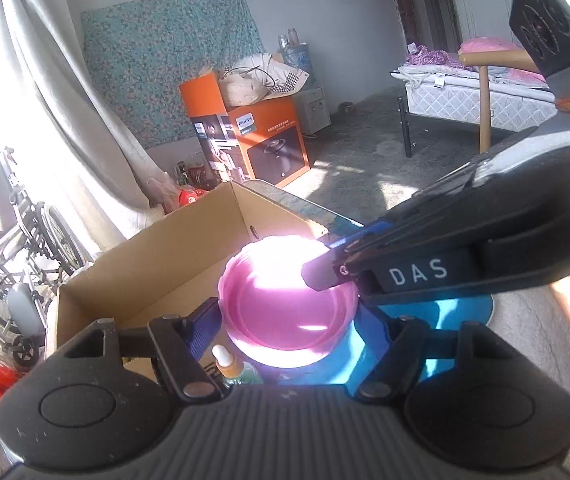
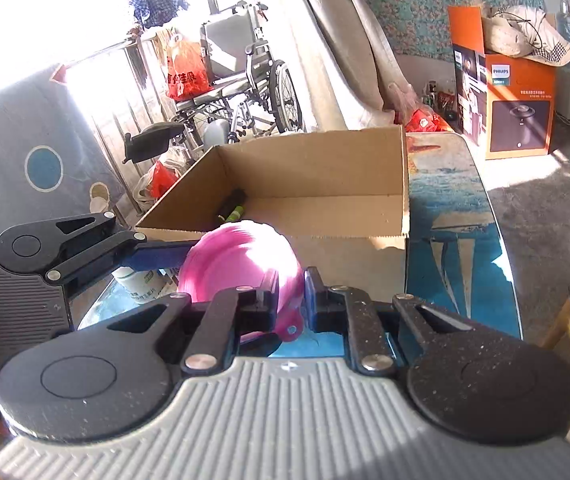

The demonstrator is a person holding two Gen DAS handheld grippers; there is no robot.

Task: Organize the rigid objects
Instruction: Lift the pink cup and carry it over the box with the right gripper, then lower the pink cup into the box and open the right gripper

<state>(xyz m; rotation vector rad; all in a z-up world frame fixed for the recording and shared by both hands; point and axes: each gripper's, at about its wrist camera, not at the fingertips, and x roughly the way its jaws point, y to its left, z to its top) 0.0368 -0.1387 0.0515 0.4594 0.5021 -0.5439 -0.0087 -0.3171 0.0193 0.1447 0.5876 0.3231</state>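
1. Pink bowl (image 2: pixel 241 264): glossy moulded plastic, round, with a fluted rim; sunlight washes out its far side. It is tilted on edge just in front of the cardboard box (image 2: pixel 317 184), above the worktop (image 2: pixel 457 240).
2. Right claw (image 2: pixel 291 300): blue pads closed on the near rim of the pink bowl, one pad inside the wall and one outside. Black linkage arms, ribbed grey body.
3. Left claw (image 1: pixel 289 316): spread wide, fingers on either side of the pink bowl (image 1: pixel 285 304); whether the pads touch the bowl I cannot tell. In the left wrist view the right claw (image 1: pixel 325 276) reaches in from the right, its tip at the bowl's far rim.
4. Cardboard box: plain brown corrugated card, rectangular, open-topped with a rough-cut front edge. A dark cylindrical item (image 2: pixel 233 206) with a green band lies in its left corner.
5. Worktop: smooth surface printed with a blue sea and sailboat pattern.
6. White plastic bottle (image 2: pixel 139 282) with a green label lies beside the bowl, under the left claw's finger.
7. Small dropper bottle (image 1: pixel 227 364), orange with a pale cap, sits below the bowl.
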